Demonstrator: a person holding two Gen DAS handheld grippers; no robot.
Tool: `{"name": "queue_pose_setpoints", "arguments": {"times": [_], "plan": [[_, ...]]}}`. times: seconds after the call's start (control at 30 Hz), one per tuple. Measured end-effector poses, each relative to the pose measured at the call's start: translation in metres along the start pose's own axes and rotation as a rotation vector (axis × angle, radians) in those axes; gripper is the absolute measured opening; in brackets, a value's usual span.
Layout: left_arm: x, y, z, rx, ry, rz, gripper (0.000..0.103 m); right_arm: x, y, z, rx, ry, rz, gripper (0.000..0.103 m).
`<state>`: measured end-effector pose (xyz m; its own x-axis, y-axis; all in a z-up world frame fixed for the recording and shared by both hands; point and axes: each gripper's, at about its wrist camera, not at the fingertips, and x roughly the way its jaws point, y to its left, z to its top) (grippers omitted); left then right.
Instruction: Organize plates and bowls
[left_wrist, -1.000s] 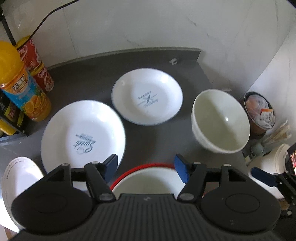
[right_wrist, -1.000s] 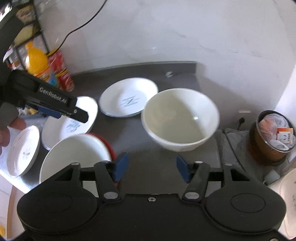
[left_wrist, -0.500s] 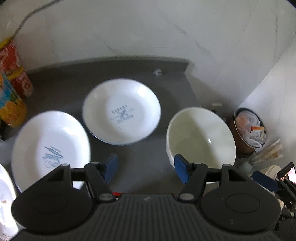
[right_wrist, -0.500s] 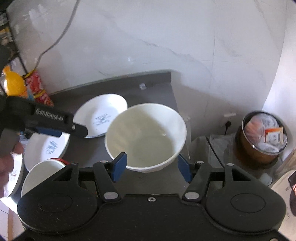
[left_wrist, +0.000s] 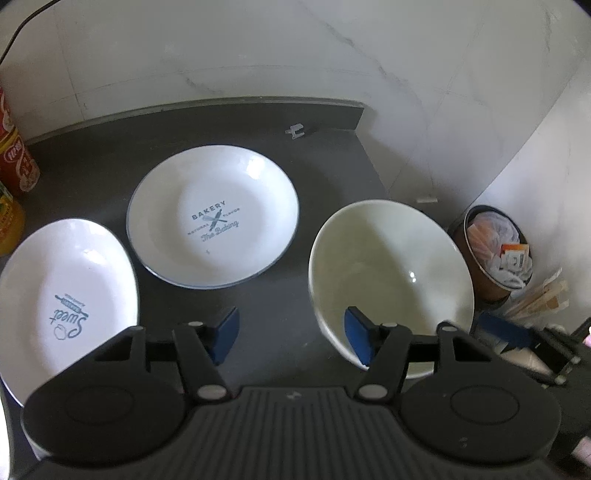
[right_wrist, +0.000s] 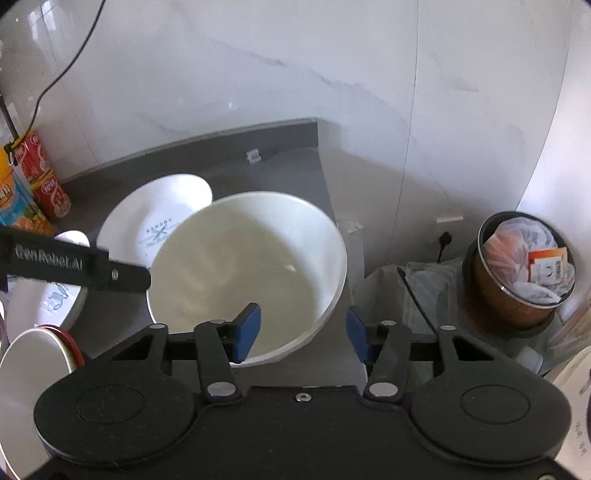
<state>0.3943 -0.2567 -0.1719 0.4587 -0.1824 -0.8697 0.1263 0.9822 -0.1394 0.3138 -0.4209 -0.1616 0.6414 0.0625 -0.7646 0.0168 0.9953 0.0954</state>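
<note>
Cream bowl (right_wrist: 247, 273), empty, standing at the right end of the dark counter (left_wrist: 280, 317), close to the counter's right edge; right gripper (right_wrist: 303, 334) wide open, its blue pads straddling the bowl's near right rim, the left pad (right_wrist: 248, 332) inside the bowl and the right pad outside, neither visibly pressing the wall; nothing held. Left gripper (left_wrist: 291, 338) likewise spread wide and empty, just left of the bowl, its right pad (left_wrist: 357, 339) overlapping the bowl's near left rim in its own view; contact cannot be told. Left of the bowl, a "Bakery" plate (left_wrist: 212, 216) lies flat on the counter; further left and nearer, a "Sweet" plate (left_wrist: 66, 295), partly cut off by the frame. In the right wrist view a red-rimmed bowl (right_wrist: 35, 365) sits at the near left, well apart from the cream bowl. Beyond the plates, red cans (right_wrist: 46, 177) and an orange juice carton (right_wrist: 18, 208) stand by the wall. Right of the bowl, past the counter edge and lower, a brown bin (right_wrist: 517, 273) of wrappers.
</note>
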Motion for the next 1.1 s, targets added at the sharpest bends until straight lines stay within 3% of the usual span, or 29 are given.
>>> {"name": "queue_pose_setpoints", "arguments": {"times": [0.17, 0.27, 0.33, 0.37, 0.4, 0.5, 1.1], "plan": [[0.011, -0.004, 0.003, 0.006, -0.007, -0.001, 0.054, 0.014, -0.003, -0.003, 0.056, 0.029, -0.010, 0.033], [0.027, -0.006, 0.002, 0.021, 0.007, 0.015, 0.038, 0.017, 0.000, -0.005, 0.047, 0.023, -0.013, 0.029], [0.034, -0.007, -0.002, 0.016, -0.007, -0.014, 0.024, 0.018, 0.004, -0.004, 0.037, 0.019, -0.032, 0.028], [0.037, -0.009, -0.003, 0.005, 0.000, -0.035, 0.012, 0.018, 0.005, -0.003, 0.032, 0.016, -0.042, 0.024], [0.037, -0.010, -0.003, 0.001, 0.005, -0.034, 0.010, 0.017, 0.006, -0.003, 0.029, 0.014, -0.048, 0.022], [0.035, -0.015, -0.004, 0.007, 0.002, 0.010, 0.009, 0.015, 0.006, -0.001, 0.043, 0.015, -0.044, 0.021], [-0.031, 0.012, -0.005, -0.006, -0.055, -0.018, 0.008, -0.040, 0.038, 0.005, 0.015, -0.073, 0.005, 0.021]]}}
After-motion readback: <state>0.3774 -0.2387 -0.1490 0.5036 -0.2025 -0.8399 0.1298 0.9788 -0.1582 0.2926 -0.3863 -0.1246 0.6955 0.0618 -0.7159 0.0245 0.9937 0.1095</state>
